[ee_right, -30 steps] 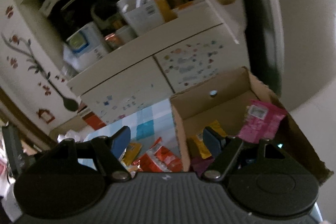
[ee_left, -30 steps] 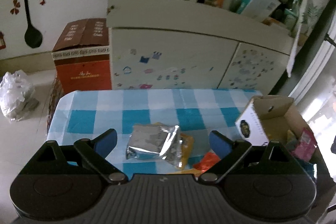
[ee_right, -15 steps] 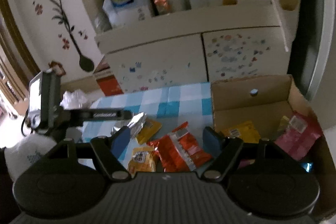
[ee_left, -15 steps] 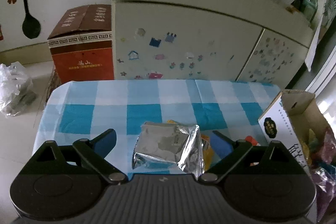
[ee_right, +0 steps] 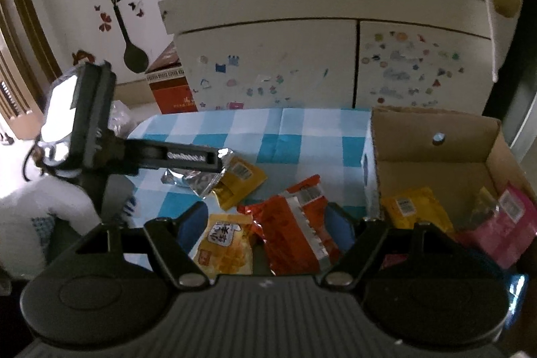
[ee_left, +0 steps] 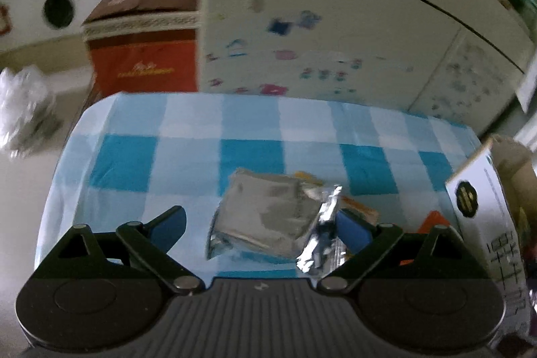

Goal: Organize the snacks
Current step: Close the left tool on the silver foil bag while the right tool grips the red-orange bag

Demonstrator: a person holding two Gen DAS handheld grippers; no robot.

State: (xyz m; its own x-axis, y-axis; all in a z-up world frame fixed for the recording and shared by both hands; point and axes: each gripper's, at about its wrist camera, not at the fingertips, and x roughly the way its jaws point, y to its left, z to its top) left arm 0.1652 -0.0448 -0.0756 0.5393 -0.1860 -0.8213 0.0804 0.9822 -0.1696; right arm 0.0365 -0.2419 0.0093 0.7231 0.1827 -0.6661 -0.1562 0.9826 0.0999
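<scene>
Left gripper gaping around silver packet

Right gripper, jaws wide (holding nothing), hovers over orange packet; cardboard box at two o'clock.

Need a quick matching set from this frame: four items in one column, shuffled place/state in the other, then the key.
Items
1. silver foil packet
2. pink packet
3. red-orange packet
4. left gripper

Places or states
A. inside the cardboard box
B. on the checked cloth, between the right gripper's fingers
C. open around a packet
D. between the left gripper's fingers

Pairs: 1-D, 2-A, 3-B, 4-C
</scene>
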